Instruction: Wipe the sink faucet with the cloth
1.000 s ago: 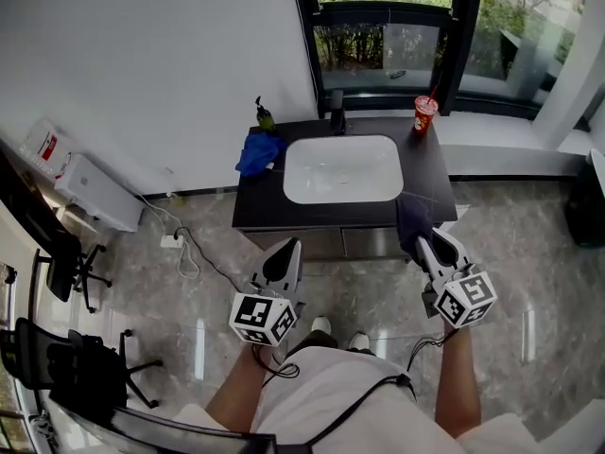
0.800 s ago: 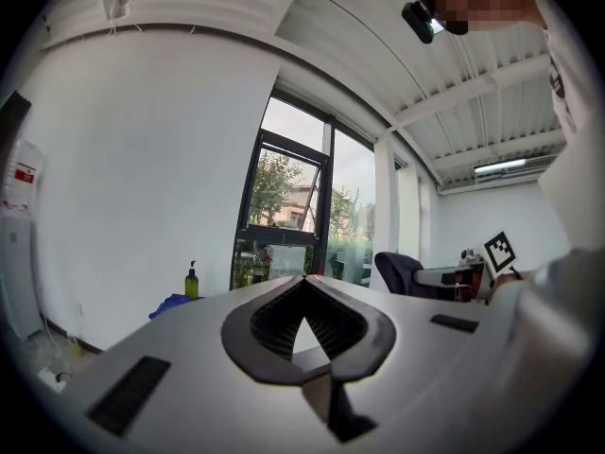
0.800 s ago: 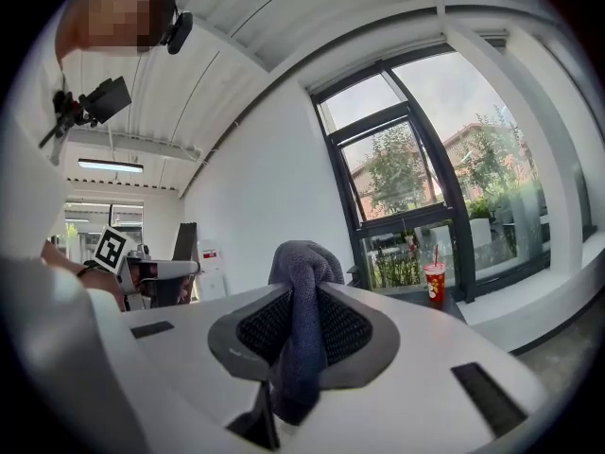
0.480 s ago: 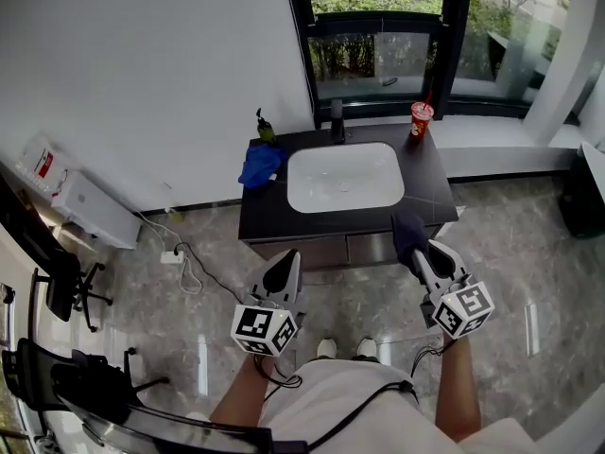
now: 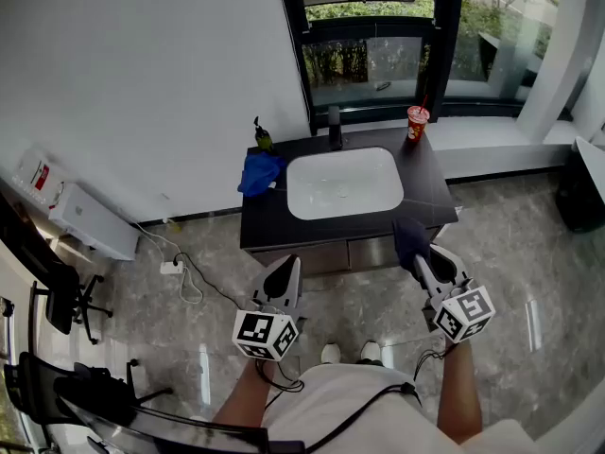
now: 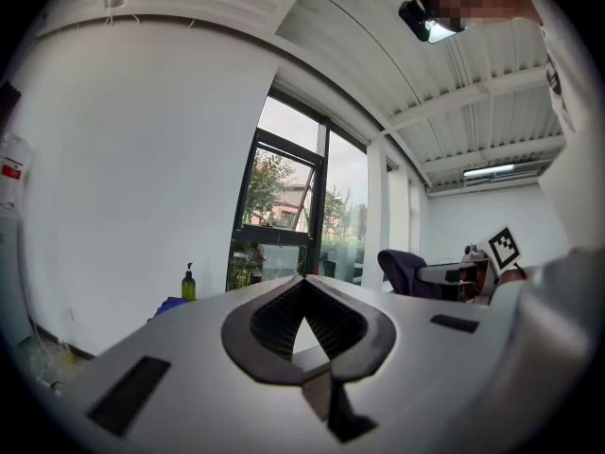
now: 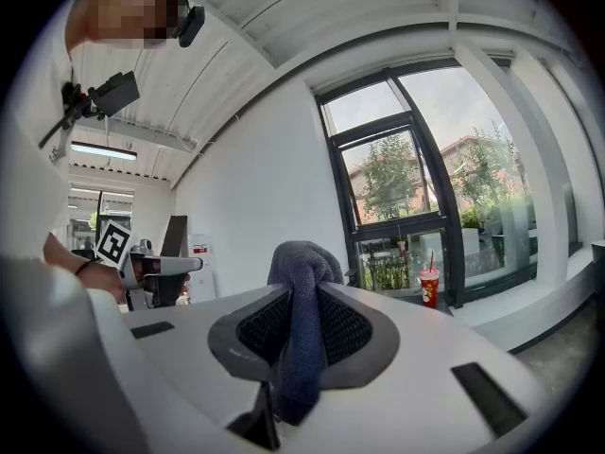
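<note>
The black faucet (image 5: 335,126) stands at the back of the white basin (image 5: 345,183), set in a black vanity top (image 5: 427,183) under the window. My right gripper (image 5: 417,259) is shut on a dark grey cloth (image 5: 409,236), which bulges out past the jaw tips (image 7: 301,296). It hangs in front of the vanity's right front corner, well short of the faucet. My left gripper (image 5: 285,267) is shut with nothing in it (image 6: 302,282), and floats over the floor in front of the vanity's left side.
A blue cloth (image 5: 260,171) and a soap bottle (image 5: 263,136) sit on the counter's left end. A red cup with a straw (image 5: 417,121) stands at the back right. A white unit (image 5: 87,218) and cables lie by the left wall; office chairs (image 5: 57,287) stand further left.
The view has drawn back from the vanity, which now sits a little higher and smaller in the head view. Both grippers keep their hold and their places in front of me.
</note>
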`<act>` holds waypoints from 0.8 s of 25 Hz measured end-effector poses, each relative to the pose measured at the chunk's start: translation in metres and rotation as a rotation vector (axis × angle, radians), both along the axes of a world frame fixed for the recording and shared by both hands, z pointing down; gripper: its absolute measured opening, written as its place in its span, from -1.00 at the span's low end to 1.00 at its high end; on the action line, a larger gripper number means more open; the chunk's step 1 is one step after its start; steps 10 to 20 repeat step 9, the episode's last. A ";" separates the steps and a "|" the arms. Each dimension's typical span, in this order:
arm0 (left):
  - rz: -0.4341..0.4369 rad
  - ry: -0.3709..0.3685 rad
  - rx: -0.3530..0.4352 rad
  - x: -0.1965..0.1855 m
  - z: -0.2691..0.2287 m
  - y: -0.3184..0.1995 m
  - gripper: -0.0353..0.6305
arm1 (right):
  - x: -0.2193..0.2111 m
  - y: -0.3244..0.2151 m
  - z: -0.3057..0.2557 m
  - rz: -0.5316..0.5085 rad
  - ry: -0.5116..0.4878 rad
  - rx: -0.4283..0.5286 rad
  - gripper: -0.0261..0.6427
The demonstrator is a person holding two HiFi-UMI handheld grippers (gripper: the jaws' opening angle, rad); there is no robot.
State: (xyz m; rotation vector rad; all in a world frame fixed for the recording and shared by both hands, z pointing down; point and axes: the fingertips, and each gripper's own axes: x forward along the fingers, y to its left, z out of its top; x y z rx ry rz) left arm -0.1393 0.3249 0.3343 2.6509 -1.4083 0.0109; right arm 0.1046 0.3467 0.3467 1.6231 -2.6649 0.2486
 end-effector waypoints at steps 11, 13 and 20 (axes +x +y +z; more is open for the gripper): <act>-0.003 0.009 0.000 -0.001 -0.002 0.003 -0.92 | -0.002 0.002 -0.002 -0.005 0.015 -0.005 -0.73; -0.003 0.009 0.000 -0.001 -0.002 0.003 -0.92 | -0.002 0.002 -0.002 -0.005 0.015 -0.005 -0.73; -0.003 0.009 0.000 -0.001 -0.002 0.003 -0.92 | -0.002 0.002 -0.002 -0.005 0.015 -0.005 -0.73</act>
